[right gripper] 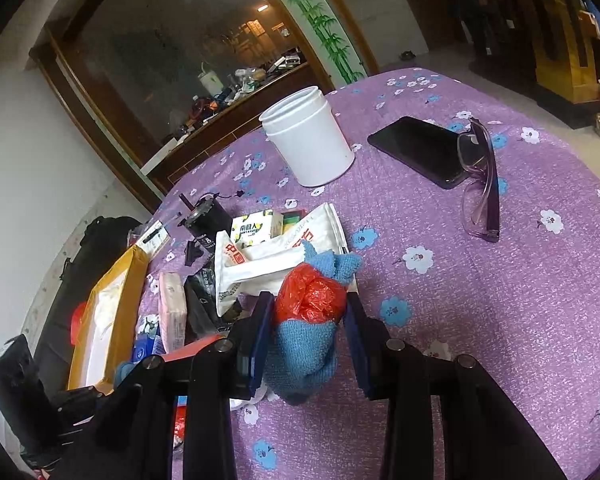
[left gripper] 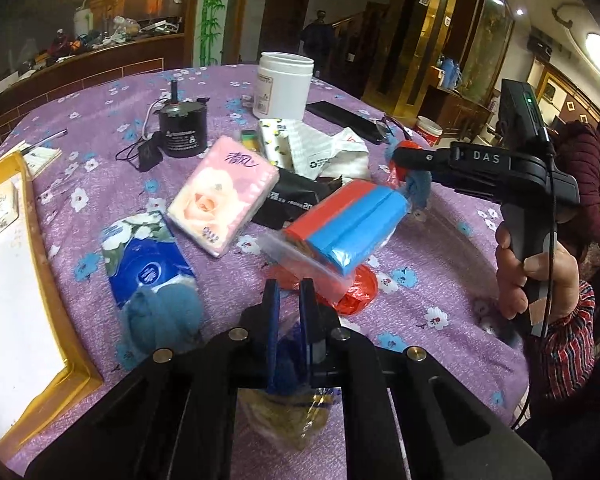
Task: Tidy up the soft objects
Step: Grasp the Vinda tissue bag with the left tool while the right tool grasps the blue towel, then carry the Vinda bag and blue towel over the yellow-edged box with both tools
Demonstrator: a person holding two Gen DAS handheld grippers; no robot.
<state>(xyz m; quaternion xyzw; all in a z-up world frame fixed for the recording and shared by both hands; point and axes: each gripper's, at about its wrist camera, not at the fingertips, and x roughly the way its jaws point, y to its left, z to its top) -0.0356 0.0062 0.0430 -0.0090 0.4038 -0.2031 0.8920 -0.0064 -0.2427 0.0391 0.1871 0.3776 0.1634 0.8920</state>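
Observation:
My left gripper (left gripper: 289, 294) is shut on the clear plastic edge of a red and blue pack (left gripper: 342, 224) and holds it above the purple tablecloth (left gripper: 440, 248). A pink rose tissue pack (left gripper: 224, 196) and a blue tissue pack (left gripper: 146, 256) with a blue cloth (left gripper: 160, 316) lie to its left. My right gripper (right gripper: 310, 312) is shut on a blue cloth (right gripper: 302, 354) bundled with a red plastic bag (right gripper: 310, 292); it also shows in the left wrist view (left gripper: 414, 170).
A white jar (right gripper: 308, 136), a black phone (right gripper: 416, 148), glasses (right gripper: 480, 184), a black motor (left gripper: 182, 128) and white bags (right gripper: 276, 252) lie on the table. A yellow-edged box (left gripper: 28, 280) stands at the left. A red bag (left gripper: 352, 288) lies under the pack.

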